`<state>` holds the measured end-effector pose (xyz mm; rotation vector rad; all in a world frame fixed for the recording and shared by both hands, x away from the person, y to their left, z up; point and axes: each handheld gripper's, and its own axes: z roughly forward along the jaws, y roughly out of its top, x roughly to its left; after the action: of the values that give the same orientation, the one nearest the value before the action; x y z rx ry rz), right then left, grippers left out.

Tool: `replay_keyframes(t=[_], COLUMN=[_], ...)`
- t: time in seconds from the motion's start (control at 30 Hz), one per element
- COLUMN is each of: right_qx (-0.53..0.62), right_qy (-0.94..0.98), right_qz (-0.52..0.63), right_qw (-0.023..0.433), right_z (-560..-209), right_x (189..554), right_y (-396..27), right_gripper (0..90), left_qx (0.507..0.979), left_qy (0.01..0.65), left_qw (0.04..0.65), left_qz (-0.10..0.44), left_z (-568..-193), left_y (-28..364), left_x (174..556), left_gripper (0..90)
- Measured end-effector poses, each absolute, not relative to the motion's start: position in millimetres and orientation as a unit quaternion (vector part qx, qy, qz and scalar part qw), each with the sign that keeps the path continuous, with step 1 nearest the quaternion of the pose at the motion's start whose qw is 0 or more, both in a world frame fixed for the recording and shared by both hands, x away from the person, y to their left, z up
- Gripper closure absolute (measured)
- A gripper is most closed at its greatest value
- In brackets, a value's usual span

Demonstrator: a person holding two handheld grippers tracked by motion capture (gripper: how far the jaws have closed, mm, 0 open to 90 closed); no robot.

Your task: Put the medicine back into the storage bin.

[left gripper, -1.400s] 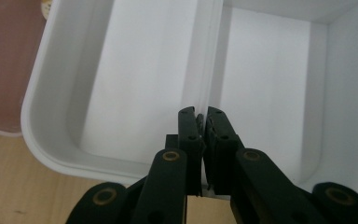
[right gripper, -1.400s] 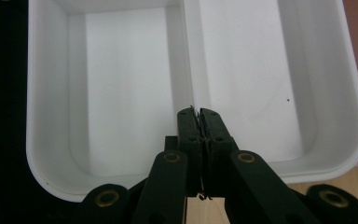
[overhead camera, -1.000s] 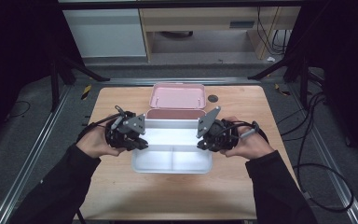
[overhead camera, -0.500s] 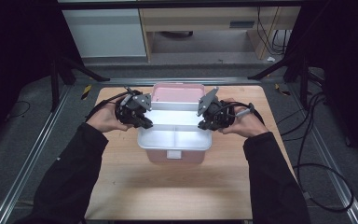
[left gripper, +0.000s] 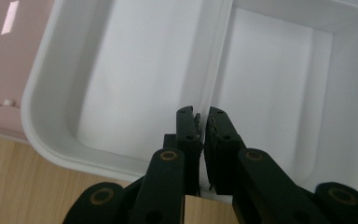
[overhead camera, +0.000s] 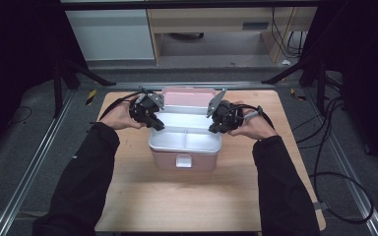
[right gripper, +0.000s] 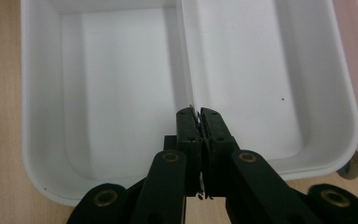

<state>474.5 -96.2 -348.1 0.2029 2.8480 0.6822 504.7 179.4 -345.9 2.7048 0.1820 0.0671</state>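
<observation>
White tray moved onto pink box, L gripper & R gripper both pinching its rim

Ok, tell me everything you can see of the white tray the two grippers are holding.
The white tray looks like glossy plastic, rectangular with rounded corners and a raised rim. A divider splits it into two empty compartments. It sits level in the top of the open pink box, whose lid lies open behind. The left hand-held gripper is shut on the rim at one end of the divider, and the right hand-held gripper is shut on the rim at the opposite end.
</observation>
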Motion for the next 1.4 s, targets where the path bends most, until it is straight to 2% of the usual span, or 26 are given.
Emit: replay_keyframes(t=[0.37, 0.7, 1.2, 1.27, 1.33, 1.4], right_qx=[0.074, 0.078, 0.081, 0.085, 0.097, 0.109], right_qy=[0.967, 0.965, 0.964, 0.962, 0.953, 0.944], right_qz=[0.227, 0.236, 0.234, 0.238, 0.265, 0.286], right_qw=[0.088, 0.087, 0.097, 0.105, 0.110, 0.119], right_z=[-366.2, -376.9, -378.0, -377.3, -373.4, -369.1], right_x=[478.0, 479.9, 480.9, 479.8, 478.2, 476.9], right_y=[-92.5, -94.3, -95.5, -95.8, -99.1, -102.8], right_gripper=[86.6, 85.1, 82.5, 76.9, 72.1, 66.2], left_qx=[0.982, 0.978, 0.974, 0.971, 0.966, 0.962], left_qy=[0.057, 0.072, 0.087, 0.092, 0.104, 0.115], left_qw=[0.180, 0.197, 0.207, 0.215, 0.229, 0.239], left_qz=[0.015, 0.000, 0.027, 0.042, 0.056, 0.068], left_z=[-363.1, -372.8, -373.7, -370.4, -364.5, -358.5], left_y=[175.6, 178.7, 179.5, 180.7, 184.2, 188.7], left_x=[505.3, 504.8, 495.7, 493.6, 492.3, 491.6], left_gripper=[85.4, 85.4, 84.0, 80.6, 70.4, 65.6])
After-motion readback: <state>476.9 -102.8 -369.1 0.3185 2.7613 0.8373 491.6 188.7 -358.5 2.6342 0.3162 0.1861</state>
